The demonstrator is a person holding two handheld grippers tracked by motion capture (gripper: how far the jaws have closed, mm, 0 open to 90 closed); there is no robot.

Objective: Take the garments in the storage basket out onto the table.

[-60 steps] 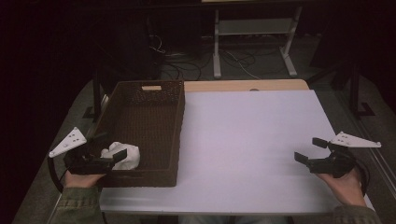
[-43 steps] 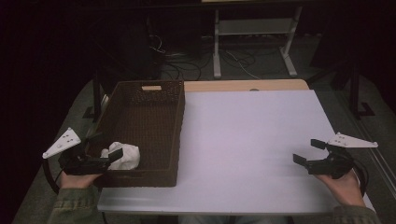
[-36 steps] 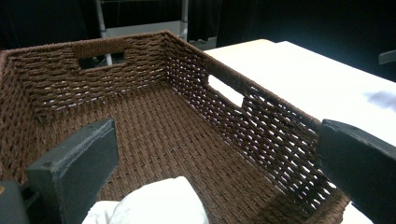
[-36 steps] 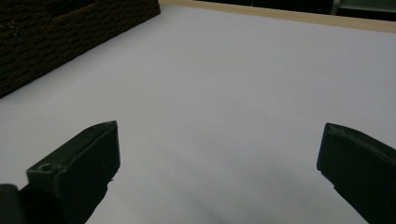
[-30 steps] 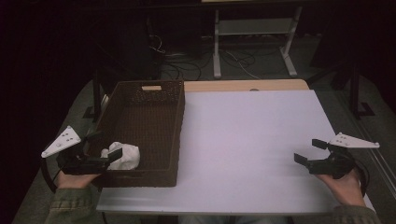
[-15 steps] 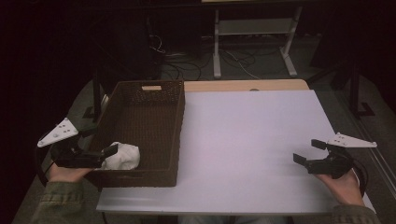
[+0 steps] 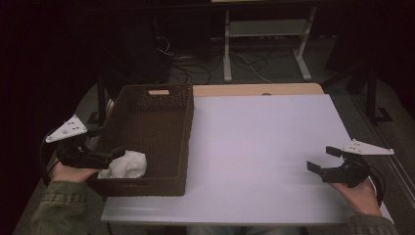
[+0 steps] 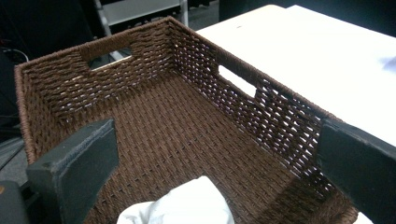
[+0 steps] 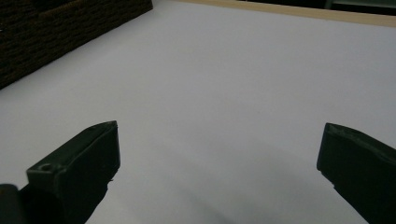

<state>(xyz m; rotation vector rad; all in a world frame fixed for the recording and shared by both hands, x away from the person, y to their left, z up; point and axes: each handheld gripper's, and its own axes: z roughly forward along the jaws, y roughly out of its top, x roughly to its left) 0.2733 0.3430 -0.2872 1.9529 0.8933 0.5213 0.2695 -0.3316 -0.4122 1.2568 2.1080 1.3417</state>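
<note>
left gripper (image 7: 111,155) hangs open over the near left corner of the brown wicker basket (image 7: 181,142).
a crumpled white cloth (image 7: 125,165) lies in that corner, just below and between the spread jaws. right gripper (image 7: 324,160) rests open, well apart, over the bare white table (image 7: 254,147).

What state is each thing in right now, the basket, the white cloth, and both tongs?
Basket: upright on the table's left side, open-topped, holding just the cloth.
White cloth: crumpled, lying in the basket's near left corner, not gripped.
Left tongs: open, jaws wide apart, at the basket's near left edge beside the cloth.
Right tongs: open, holding nothing, over the bare white table.
</note>
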